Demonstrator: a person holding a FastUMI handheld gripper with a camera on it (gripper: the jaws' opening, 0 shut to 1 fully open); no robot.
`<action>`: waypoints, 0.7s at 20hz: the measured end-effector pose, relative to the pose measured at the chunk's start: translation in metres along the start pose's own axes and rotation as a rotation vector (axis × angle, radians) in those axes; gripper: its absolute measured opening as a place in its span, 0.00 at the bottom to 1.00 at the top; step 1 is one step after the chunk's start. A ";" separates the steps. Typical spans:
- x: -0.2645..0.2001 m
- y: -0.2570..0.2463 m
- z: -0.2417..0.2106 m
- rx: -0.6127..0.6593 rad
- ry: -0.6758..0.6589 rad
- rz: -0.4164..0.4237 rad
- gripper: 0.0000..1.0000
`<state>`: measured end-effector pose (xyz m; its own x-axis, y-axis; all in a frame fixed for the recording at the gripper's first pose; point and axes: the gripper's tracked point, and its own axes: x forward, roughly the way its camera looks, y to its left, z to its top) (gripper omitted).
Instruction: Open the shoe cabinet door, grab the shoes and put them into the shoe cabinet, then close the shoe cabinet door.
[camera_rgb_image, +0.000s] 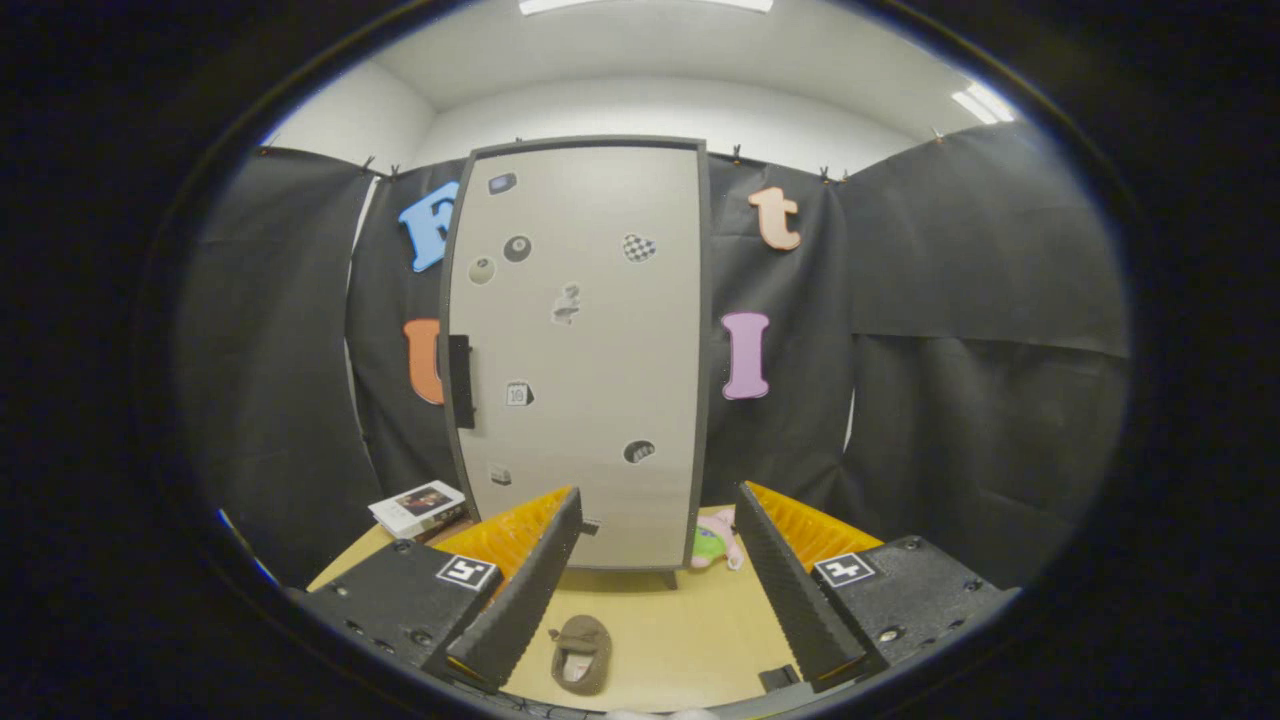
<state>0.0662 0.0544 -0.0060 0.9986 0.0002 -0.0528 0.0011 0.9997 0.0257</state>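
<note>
A tall light-grey shoe cabinet (580, 350) with a dark frame stands upright at the far edge of the pale wooden worktop (660, 620), in front of the black cloth wall. Its door is closed, and a black rectangular handle (460, 381) sits on the door's left edge about halfway up. Several small stickers (517, 248) are scattered over the door face.

The gripper (655, 590) hovers above the near part of the worktop, pointing at the cabinet. Its fingers (530, 590) are spread wide apart and hold nothing; the bare worktop shows between them.

A small brown slipper-like shoe (581, 653) lies on the worktop near its front edge, between the fingers and closer to the left one, touching neither. Its opening faces up and shows a pale lining.

At the foot of the cabinet, by its right corner, a pink and green soft toy (714, 543) lies on the worktop, partly hidden behind the right finger. Towards the far left corner of the worktop, just left of the cabinet base, a white box with a dark picture on its top (418, 507) lies flat, with something dark beneath it that is too hidden to make out.
</note>
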 end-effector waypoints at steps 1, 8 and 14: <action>0.011 0.013 -0.001 0.003 0.003 0.019 1.00; 0.091 0.129 0.005 -0.006 0.008 0.194 1.00; 0.162 0.207 0.013 -0.006 0.012 0.281 0.97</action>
<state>0.2287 0.2613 0.0034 0.9591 0.2774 -0.0565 -0.2757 0.9606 0.0353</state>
